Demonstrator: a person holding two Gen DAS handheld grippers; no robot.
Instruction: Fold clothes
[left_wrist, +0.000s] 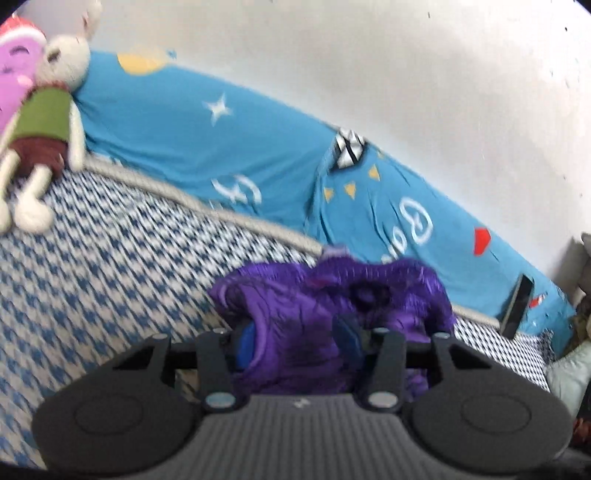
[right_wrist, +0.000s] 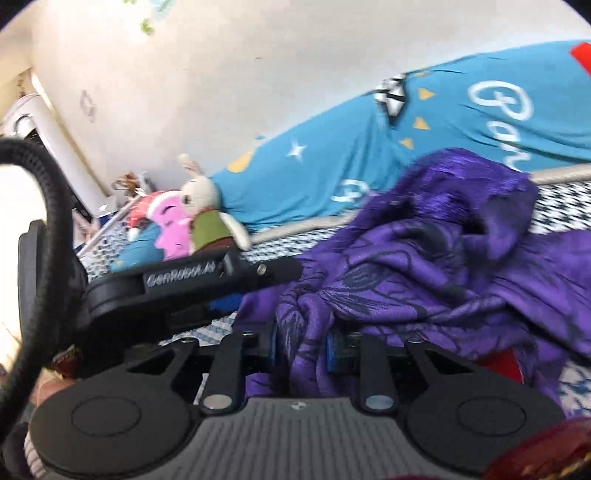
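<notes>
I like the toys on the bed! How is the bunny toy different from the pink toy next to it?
The bunny toy is cream; the pink toy is bright pink. The bunny toy wears a green top; the pink toy wears a red and white hat. The bunny toy has long legs; none show on the pink toy. Both are soft toys lying together on the bed.

A purple garment (right_wrist: 424, 266) is showing darker leaf outlines, lying on blue-and-white houndstooth bedding (left_wrist: 110, 251); bolster (left_wrist: 192, 140) is showing turquoise.

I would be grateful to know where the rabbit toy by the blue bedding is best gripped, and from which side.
Probably across the rabbit toy's green-clad torso, coming from the checked cover's open side. The body is its thickest, firmest part; its limbs are thin and floppy, and a pink toy crowds its far flank. Both tongs hold the purple garment.
</notes>
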